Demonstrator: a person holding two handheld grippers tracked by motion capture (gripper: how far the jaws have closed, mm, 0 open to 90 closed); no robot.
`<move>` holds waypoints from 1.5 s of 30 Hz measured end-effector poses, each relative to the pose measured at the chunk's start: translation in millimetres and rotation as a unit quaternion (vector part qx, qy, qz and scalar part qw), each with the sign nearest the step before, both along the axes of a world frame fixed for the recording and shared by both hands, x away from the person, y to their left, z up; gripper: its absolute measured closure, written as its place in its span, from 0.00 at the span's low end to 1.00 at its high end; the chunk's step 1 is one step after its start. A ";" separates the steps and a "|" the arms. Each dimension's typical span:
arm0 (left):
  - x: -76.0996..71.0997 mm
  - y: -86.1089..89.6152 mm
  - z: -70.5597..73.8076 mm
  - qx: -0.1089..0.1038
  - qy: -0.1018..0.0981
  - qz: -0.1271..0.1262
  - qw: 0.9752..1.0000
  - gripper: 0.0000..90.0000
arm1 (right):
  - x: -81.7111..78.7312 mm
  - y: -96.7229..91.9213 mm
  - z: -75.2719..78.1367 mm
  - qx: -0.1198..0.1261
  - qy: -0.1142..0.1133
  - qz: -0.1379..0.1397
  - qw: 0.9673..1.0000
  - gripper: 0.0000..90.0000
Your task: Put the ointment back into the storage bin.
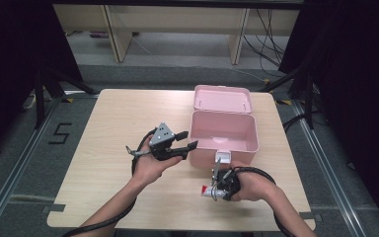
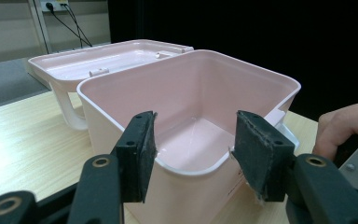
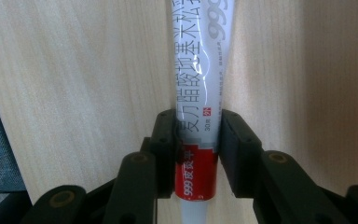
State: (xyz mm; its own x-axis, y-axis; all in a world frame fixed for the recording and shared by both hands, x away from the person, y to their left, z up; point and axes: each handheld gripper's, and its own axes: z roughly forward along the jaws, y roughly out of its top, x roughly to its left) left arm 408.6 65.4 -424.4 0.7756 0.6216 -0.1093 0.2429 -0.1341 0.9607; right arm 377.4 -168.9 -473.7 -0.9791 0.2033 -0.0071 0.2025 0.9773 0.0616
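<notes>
Where it lies flat: tube (image 3: 196,79) between right claw (image 3: 197,144) pads.

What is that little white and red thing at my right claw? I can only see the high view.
Observer: It's a white tube with a red band, marked 999. The right claw is clamped on its red end.
Operator: Is anything hiding down inside the pink box?
Observer: No. Looking past the open left claw, the floor of the pink box that I can see is bare.
Operator: Does the lid have a handle?
Observer: Yes, a white handle hangs under the open lid.
</notes>
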 end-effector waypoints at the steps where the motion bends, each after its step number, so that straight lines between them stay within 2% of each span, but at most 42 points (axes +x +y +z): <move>1: 0.0 -0.1 0.2 0.000 -0.001 0.000 1.000 0.53 | -0.5 0.4 0.5 -0.003 0.000 -0.004 1.000 0.78; 6: 0.1 -0.5 0.1 0.001 -0.001 -0.002 1.000 0.53 | -1.0 1.6 0.2 -0.007 -0.002 0.004 1.000 0.78; 7: 0.1 -0.4 0.1 0.001 -0.001 -0.002 1.000 0.53 | -1.2 1.8 0.2 -0.007 -0.002 0.001 1.000 0.78; 9: 0.2 -0.3 0.3 0.001 -0.002 -0.001 1.000 0.53 | -4.1 2.3 1.6 -0.021 0.004 -0.024 0.999 0.78; 13: 0.0 -0.1 0.3 0.002 -0.002 -0.001 1.000 0.53 | -4.0 2.1 1.6 -0.020 0.004 -0.024 1.000 0.78; 14: 0.0 -0.1 0.2 0.002 -0.002 -0.001 1.000 0.53 | -2.2 1.5 0.9 -0.015 0.006 -0.013 1.000 0.79; 15: 0.1 -0.2 0.2 0.002 -0.002 -0.002 1.000 0.53 | -3.8 1.0 1.9 -0.016 0.008 -0.026 0.999 0.79; 16: 0.1 -0.2 0.2 0.002 -0.003 -0.002 1.000 0.53 | -3.4 0.2 2.1 -0.012 0.009 -0.027 1.000 0.79; 18: 0.0 -0.4 0.2 0.002 -0.003 -0.002 1.000 0.53 | -1.8 -2.0 3.0 -0.008 0.004 -0.015 1.000 0.79; 19: -0.1 -0.6 0.2 0.002 -0.003 -0.002 1.000 0.53 | -0.2 -3.9 4.6 -0.013 0.002 -0.006 1.000 0.79; 21: -0.6 -1.1 0.1 0.000 -0.002 -0.002 1.000 0.53 | -2.2 -5.2 7.7 -0.012 -0.003 -0.015 1.000 0.79; 22: -0.7 -1.3 0.1 0.000 -0.002 -0.003 1.000 0.53 | -1.0 -6.0 8.9 -0.011 0.003 -0.010 1.000 0.79; 23: -0.8 -1.5 0.1 0.000 -0.003 -0.003 1.000 0.53 | -2.8 -6.7 10.9 -0.011 0.000 -0.020 1.000 0.79; 24: -0.9 -1.7 0.0 0.000 -0.003 -0.003 1.000 0.53 | -1.6 -7.6 12.6 -0.008 0.004 -0.012 1.000 0.79; 28: -0.9 -1.9 -0.4 0.003 -0.003 -0.004 1.000 0.53 | -4.1 -11.1 21.0 -0.001 -0.004 -0.022 1.000 0.79; 29: -1.0 -1.9 -0.3 0.004 -0.003 -0.004 1.000 0.53 | -3.1 -11.8 22.3 0.001 -0.005 -0.013 1.000 0.79; 31: -1.2 -1.9 0.1 0.002 -0.004 -0.004 1.000 0.54 | -4.1 -13.5 25.6 0.001 -0.006 -0.020 1.000 0.79; 32: -1.2 -1.9 0.2 0.001 -0.004 -0.004 1.000 0.54 | -2.8 -13.9 26.1 0.003 -0.005 -0.011 1.000 0.79; 36: -1.0 -1.8 0.2 0.002 -0.004 -0.004 1.000 0.54 | -3.1 -16.2 30.0 0.006 -0.005 -0.011 1.000 0.79; 37: -1.0 -1.7 0.1 0.002 -0.004 -0.004 1.000 0.54 | -1.8 -17.4 29.8 0.010 -0.006 -0.002 1.000 0.79; 38: -0.9 -1.7 0.0 0.002 -0.004 -0.004 1.000 0.54 | -3.4 -17.6 30.8 0.008 -0.006 -0.011 1.000 0.79; 45: -2.6 -2.4 -1.0 0.003 -0.002 -0.004 1.000 0.54 | -3.3 -20.0 40.9 0.006 -0.009 -0.008 1.000 0.79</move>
